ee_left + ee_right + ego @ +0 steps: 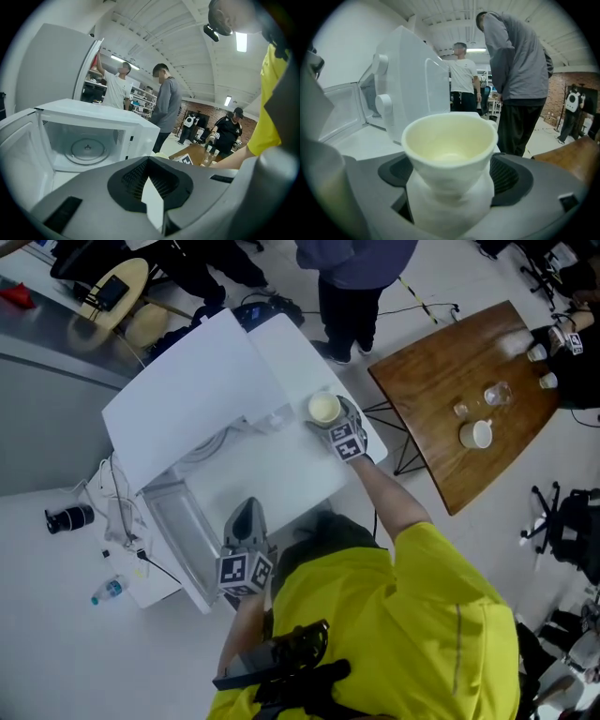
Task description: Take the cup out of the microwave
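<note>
While outside 1 microwave [202, 395], 1 cup [323, 409] between right gripper's [450, 180] 2 fingers [513, 176]

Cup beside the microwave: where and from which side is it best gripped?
Probably by its narrower lower wall, under the flared rim, jaws level on opposite sides. The cup stands upright on the white table and shows no handle. Come from the side away from the microwave, as the right gripper does, open around it.

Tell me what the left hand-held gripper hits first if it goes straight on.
The left hand-held gripper likely meets the white table top, short of the microwave; depth is unclear.
</note>
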`<action>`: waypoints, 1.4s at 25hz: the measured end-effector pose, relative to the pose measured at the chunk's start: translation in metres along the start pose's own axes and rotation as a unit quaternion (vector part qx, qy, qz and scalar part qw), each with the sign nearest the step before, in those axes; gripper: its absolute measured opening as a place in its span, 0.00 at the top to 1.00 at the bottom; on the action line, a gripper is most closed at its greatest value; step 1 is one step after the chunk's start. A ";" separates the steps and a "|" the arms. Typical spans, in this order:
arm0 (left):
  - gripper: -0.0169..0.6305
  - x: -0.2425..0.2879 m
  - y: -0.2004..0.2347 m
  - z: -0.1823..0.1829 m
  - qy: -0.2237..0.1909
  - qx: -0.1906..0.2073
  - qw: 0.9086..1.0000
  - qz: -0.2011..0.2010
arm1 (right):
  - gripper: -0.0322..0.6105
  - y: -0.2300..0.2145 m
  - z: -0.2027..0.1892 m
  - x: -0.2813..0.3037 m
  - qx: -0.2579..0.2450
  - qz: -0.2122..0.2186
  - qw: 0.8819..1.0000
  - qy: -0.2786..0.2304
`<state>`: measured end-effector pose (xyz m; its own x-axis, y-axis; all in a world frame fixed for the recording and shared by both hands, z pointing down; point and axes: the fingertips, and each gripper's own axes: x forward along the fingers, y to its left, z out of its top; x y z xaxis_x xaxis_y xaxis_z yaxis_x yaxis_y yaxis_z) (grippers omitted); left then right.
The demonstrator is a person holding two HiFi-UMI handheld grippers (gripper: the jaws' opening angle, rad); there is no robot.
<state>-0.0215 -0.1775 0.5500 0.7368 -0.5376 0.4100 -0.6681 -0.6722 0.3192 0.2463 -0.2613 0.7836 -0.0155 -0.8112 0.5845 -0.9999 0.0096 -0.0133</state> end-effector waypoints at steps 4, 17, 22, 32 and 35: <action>0.99 0.004 -0.007 0.008 -0.009 -0.031 0.999 -0.022 | 0.15 0.031 -0.024 -0.063 0.002 0.031 0.999 0.023; 0.99 -0.102 0.031 0.104 -0.121 -0.020 0.990 0.072 | 0.73 0.177 0.224 -0.311 -0.008 0.213 0.956 -0.201; 0.99 -0.147 0.040 0.127 -0.159 -0.024 0.981 0.106 | 0.95 0.184 0.279 -0.339 0.000 0.214 0.947 -0.240; 0.99 -0.176 0.036 0.127 -0.165 -0.010 0.981 0.105 | 0.95 0.222 0.259 -0.342 0.009 0.233 0.948 -0.217; 0.99 -0.182 0.032 0.127 -0.160 -0.005 0.982 0.102 | 0.95 0.235 0.256 -0.349 0.000 0.240 0.948 -0.210</action>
<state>-0.1633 -0.1657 0.3771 0.5813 -0.7943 0.1765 -0.8048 -0.5294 0.2682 0.0180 -0.1256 0.3682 -0.4652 -0.8747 0.1361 -0.8781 0.4366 -0.1958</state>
